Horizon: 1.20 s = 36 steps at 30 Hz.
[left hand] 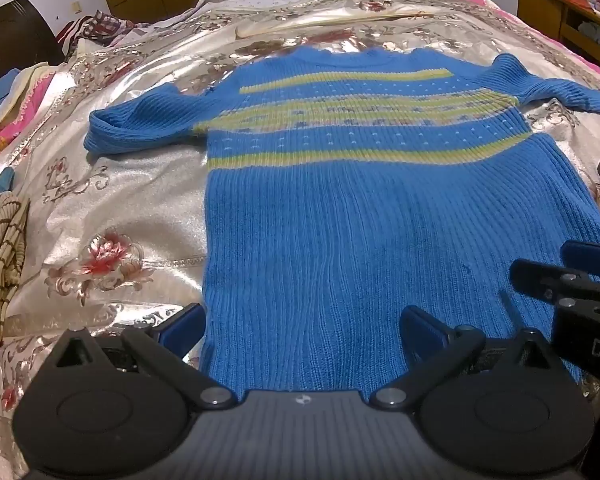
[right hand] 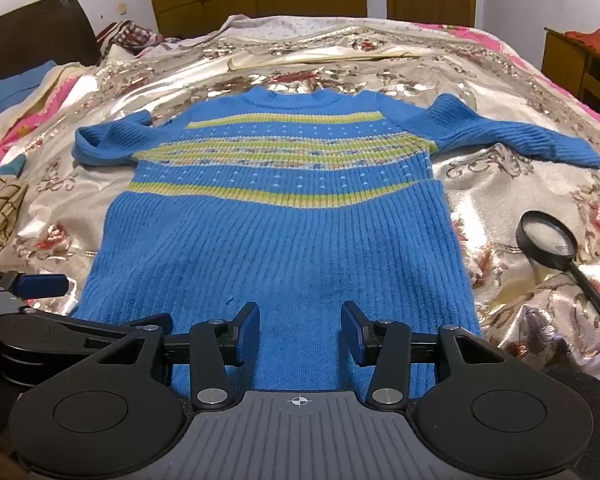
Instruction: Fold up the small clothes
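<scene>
Bright indoor light glares off the satin bedspread point(left hand: 140, 184); fisheye bends the edges, corners dark, slight blur.

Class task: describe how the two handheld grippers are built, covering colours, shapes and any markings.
Both the left gripper and right gripper match: a grey ribbed body with a small crosshair mark, two round black discs, black linkage arms with silver pivot pins, and flat blue fingers. White letters, partly cut off, show on the right gripper's housing in the left view.
</scene>
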Available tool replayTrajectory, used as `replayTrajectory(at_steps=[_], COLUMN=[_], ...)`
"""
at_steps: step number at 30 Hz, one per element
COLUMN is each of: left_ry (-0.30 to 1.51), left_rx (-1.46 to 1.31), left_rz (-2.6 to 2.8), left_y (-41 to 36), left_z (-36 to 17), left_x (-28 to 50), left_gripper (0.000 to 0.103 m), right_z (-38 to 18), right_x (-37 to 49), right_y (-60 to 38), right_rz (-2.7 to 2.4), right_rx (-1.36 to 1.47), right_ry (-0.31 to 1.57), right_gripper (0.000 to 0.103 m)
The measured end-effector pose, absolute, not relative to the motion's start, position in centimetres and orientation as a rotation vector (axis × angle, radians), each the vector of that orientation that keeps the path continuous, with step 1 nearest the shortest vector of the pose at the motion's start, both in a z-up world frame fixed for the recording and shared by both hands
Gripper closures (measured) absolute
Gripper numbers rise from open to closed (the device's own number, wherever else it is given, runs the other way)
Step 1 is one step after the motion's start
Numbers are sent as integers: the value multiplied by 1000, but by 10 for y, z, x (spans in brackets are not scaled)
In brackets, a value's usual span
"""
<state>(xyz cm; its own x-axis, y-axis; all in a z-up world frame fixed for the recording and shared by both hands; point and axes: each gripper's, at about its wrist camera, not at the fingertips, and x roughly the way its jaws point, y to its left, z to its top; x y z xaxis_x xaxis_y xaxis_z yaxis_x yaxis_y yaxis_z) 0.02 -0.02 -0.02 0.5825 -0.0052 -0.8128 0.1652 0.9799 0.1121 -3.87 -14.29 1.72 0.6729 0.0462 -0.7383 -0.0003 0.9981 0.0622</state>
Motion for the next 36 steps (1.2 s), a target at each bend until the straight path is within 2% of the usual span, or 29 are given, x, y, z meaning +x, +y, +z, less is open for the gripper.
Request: replayTrajectory(at_steps=[4,36], left_ry=[944,939], left_rx=[184,198], left_rz=[-101,-93], left_y=[0,-2], left_z=[-2,-4], left_x=[0,-1], left_gripper=[0,0], right_z=[16,14], right_x=[-39,-37], right_y=[-140,-143], right_rz=[-6,9], right_rx=[7,25], right_ry=[817,824], right_gripper=[51,50])
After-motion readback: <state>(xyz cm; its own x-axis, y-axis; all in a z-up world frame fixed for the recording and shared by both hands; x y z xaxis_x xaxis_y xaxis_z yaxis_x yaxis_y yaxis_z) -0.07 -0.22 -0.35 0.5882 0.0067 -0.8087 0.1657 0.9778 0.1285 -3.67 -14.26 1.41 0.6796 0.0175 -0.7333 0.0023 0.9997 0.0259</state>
